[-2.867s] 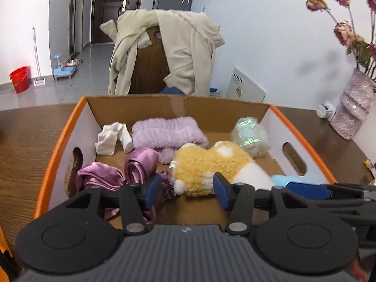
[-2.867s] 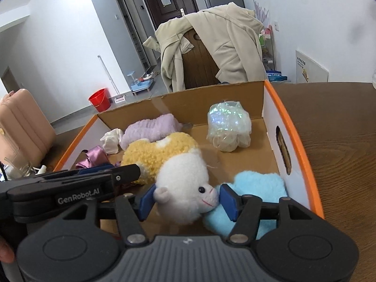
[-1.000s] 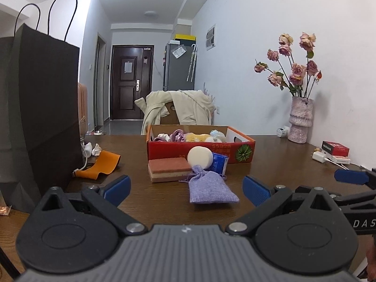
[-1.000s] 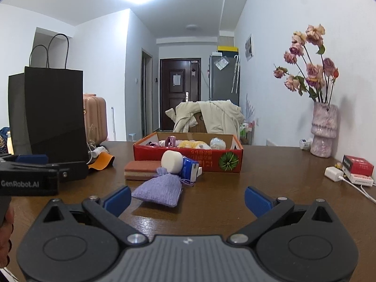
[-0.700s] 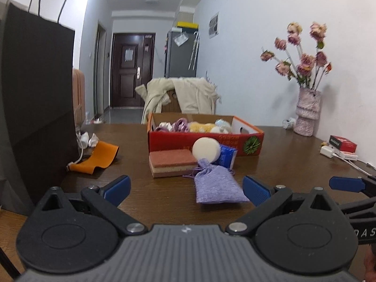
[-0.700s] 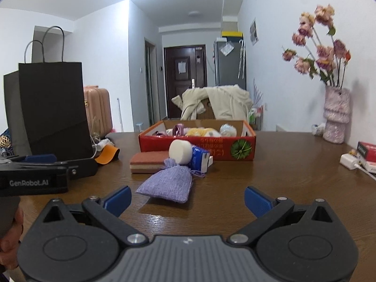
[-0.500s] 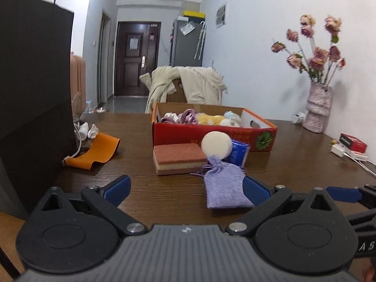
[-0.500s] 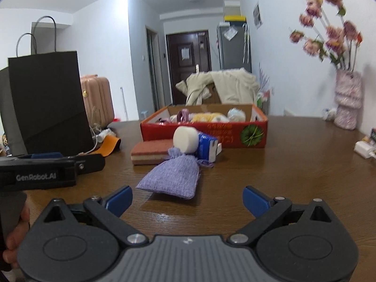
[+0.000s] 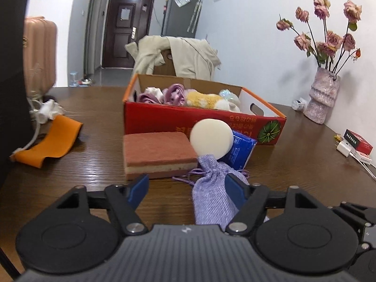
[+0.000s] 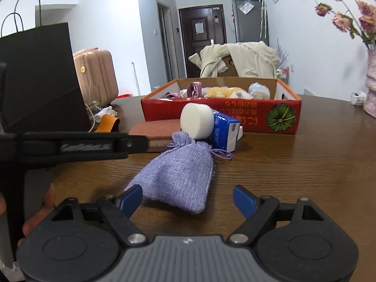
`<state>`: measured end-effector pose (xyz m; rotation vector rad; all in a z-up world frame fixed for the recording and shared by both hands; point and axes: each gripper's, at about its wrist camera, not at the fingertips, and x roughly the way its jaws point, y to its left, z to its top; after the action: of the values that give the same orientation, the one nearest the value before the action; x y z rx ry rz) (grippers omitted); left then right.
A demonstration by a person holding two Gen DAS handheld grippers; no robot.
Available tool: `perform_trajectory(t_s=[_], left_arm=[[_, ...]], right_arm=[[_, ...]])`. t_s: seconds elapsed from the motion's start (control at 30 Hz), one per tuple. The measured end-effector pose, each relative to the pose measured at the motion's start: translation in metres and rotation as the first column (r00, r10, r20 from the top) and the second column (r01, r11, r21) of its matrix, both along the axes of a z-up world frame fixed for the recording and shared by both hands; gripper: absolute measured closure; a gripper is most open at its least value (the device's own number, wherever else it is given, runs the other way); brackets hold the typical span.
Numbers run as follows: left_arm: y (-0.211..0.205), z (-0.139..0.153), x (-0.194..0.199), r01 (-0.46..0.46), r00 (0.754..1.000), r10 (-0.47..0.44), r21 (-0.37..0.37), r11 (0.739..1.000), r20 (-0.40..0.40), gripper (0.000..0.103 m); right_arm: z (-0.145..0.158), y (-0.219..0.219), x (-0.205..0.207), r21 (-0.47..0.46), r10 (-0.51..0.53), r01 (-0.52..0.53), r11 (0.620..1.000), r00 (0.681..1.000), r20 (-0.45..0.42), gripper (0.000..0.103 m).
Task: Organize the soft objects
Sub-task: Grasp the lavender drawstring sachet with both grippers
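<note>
One wooden table carries the lot. One red cardboard box, orange-rimmed, stands at the far middle; inside it, as far as can be counted: one yellow-and-white plush toy, purple satin pieces of uncertain number, one white cloth at the left end and one shiny iridescent bundle at the right end. In front of the box, on the table: one pink two-layer sponge block, one white round puff standing on edge just right of it, one blue tissue pack behind the puff, and one lilac drawstring pouch nearest of all, its neck touching the puff. Left gripper: released, jaws apart, the right fingertip against the pouch's right side, the left fingertip well clear of it near the sponge. Right gripper: released, jaws apart, low over the table at the near end of the pouch, gripping nothing. Further items: one orange strap at the left, one black paper bag, one pink suitcase, one vase of dried roses at the far right, one red packet and one white charger at the right edge.
</note>
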<state>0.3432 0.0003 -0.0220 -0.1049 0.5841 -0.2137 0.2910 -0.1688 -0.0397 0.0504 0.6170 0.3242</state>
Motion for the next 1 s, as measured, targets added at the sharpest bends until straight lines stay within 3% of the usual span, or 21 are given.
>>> perform_trajectory(t_s=[0.07, 0.23, 0.47, 0.67, 0.7, 0.73, 0.8, 1.0], left_arm=[[-0.003, -0.005, 0.012, 0.015, 0.999, -0.016, -0.019, 1.000, -0.034, 0.041], [-0.003, -0.018, 0.031, 0.048, 0.991, -0.061, -0.105, 0.993, -0.120, 0.081], [-0.014, -0.025, 0.020, 0.079, 0.985, -0.100, -0.145, 0.986, -0.141, 0.091], [-0.039, -0.023, 0.018, 0.152, 0.979, -0.167, -0.125, 0.980, -0.119, 0.089], [-0.039, -0.022, 0.018, 0.139, 0.982, -0.152, -0.114, 0.984, -0.110, 0.083], [-0.038, -0.021, 0.020, 0.122, 0.986, -0.133, -0.104, 0.987, -0.102, 0.069], [-0.034, -0.017, 0.021, 0.093, 0.992, -0.100, -0.087, 0.992, -0.078, 0.051], [-0.031, -0.010, 0.035, 0.043, 0.998, -0.044, -0.028, 0.999, -0.037, 0.044]], right_arm=[[-0.004, -0.003, 0.008, 0.007, 0.010, -0.009, 1.000, 1.000, -0.021, 0.029], [-0.010, -0.011, 0.024, 0.030, 0.047, -0.045, 0.999, 0.997, -0.067, 0.054], [-0.009, -0.048, 0.044, 0.062, -0.059, 0.063, 0.996, 0.996, -0.063, 0.067], [-0.012, -0.069, 0.063, 0.101, -0.090, 0.098, 0.990, 0.993, -0.082, 0.073], [-0.012, -0.072, 0.066, 0.103, -0.094, 0.102, 0.989, 0.992, -0.083, 0.074], [-0.012, -0.076, 0.070, 0.104, -0.096, 0.105, 0.989, 0.992, -0.084, 0.075], [-0.012, -0.080, 0.076, 0.109, -0.107, 0.116, 0.987, 0.990, -0.089, 0.079], [-0.009, -0.097, 0.095, 0.126, -0.148, 0.159, 0.979, 0.985, -0.091, 0.078]])
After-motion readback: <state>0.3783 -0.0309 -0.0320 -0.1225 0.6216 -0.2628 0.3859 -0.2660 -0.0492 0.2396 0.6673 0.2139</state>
